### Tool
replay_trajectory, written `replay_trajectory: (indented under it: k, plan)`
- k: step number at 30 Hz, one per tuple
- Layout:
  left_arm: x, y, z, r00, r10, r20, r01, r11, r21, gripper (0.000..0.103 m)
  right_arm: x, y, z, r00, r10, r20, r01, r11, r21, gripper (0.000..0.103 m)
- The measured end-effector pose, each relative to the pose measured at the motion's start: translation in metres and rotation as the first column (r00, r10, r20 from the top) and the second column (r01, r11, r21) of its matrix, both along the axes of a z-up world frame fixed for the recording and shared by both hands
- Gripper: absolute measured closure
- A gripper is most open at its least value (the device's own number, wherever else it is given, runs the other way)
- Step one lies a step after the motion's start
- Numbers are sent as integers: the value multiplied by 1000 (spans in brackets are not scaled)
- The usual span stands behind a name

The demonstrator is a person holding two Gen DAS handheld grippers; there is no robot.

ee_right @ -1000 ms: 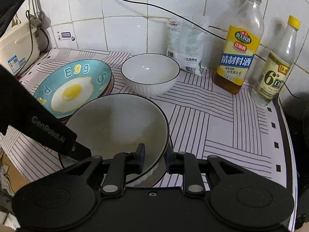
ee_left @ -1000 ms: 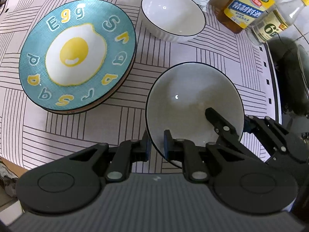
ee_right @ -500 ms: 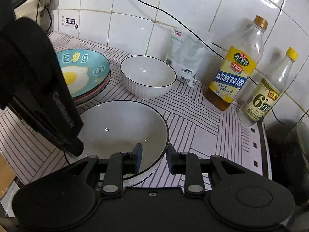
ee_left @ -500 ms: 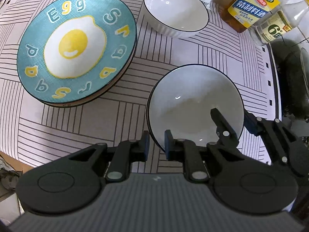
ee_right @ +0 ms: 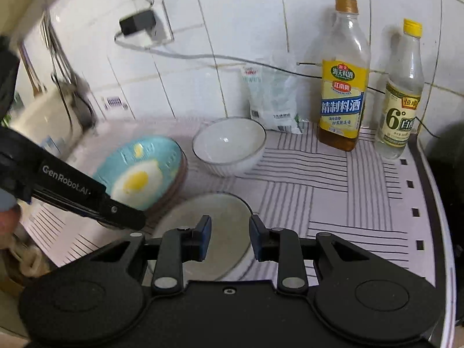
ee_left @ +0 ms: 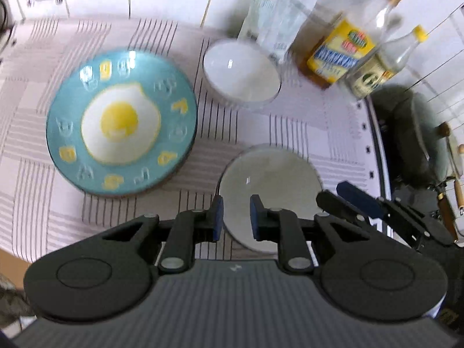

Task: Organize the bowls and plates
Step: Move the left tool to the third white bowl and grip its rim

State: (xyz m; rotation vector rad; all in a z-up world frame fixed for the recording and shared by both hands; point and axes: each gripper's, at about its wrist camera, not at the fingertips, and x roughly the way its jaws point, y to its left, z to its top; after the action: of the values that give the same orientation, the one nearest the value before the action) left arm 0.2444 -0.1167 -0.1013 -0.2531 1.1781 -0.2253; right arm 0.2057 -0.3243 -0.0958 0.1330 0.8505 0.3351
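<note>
- Bowl (ee_left: pixel 269 185) nearest the cameras sits on the striped bench (ee_left: pixel 290 127), its near rim between and below the fingers of both claws; half a second ago each claw straddled that rim more closely.
- Left claw (ee_left: pixel 236 217) is now released, its blue-padded fingers parted wider than before and touching nothing I can make out.
- Right claw (ee_right: pixel 227 237) is likewise spread, a clear gap showing between each pad and the bowl (ee_right: pixel 208 226) beneath.
- Both views have pulled back and up since the earlier frames: the bowl looks smaller and more wall tile shows, with heavy motion blur in the left view.
- Second white bowl (ee_right: pixel 229 145) stands further back, well apart from the first, unmoved.
- Egg plate (ee_left: pixel 121 124), teal with a fried-egg print, lies left of both bowls on top of other plates, as before.
- Behind stand a white bag (ee_right: pixel 272 98), a yellow-labelled bottle (ee_right: pixel 343 87) and a smaller bottle (ee_right: pixel 401 98) against the tiles.
</note>
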Motion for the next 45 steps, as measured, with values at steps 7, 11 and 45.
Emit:
replay_trajectory:
  k: [7, 11, 45]
  plan:
    - [22, 1, 15, 986, -68, 151, 60, 996, 60, 80, 33, -5, 5, 998, -15, -62, 23, 991, 134, 65]
    - [40, 0, 14, 974, -123, 189, 108, 991, 83, 75, 56, -1, -1, 994, -39, -104, 52, 991, 125, 64]
    - [178, -32, -66, 940, -330, 83, 305, 925, 227, 63, 184, -9, -94, 917, -219, -333, 257, 963, 75, 47]
